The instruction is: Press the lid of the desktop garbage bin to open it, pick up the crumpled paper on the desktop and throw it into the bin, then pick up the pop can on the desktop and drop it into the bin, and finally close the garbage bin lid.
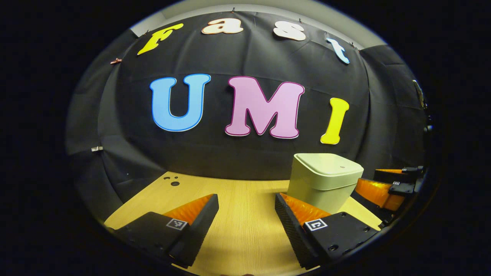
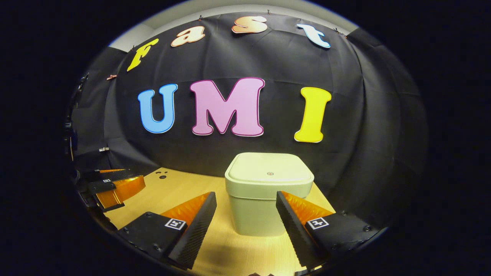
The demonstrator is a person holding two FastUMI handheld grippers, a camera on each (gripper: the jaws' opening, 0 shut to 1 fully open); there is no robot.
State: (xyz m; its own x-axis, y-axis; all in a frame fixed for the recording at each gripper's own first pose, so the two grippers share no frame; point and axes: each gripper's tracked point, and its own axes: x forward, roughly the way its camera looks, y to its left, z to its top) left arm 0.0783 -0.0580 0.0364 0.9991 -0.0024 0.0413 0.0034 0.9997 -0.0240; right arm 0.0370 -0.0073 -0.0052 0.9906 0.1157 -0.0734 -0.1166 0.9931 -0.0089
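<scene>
Both grippers hang over the wooden table (image 2: 230,249) w/ fingers spread wide and nothing between them. In the right gripper view, the right gripper (image 2: 245,226) faces the garbage bin (image 2: 264,195) head-on: the bin stands upright on the table close to the black cloth wall, lid (image 2: 268,168) shut flat, small round button at its centre. The fingers sit in front of the bin, one to each side of its lower body – whether they touch it I can't tell, looks apart. In the left gripper view, the left gripper (image 1: 245,226) points at bare table, fingers equally wide, holding nothing; the bin (image 1: 322,184) stands ahead and to the right, just past the right-side finger. Each view also catches the other gripper at its edge – right one (image 1: 387,188) beside the bin, left one (image 2: 115,186) at far left.
</scene>
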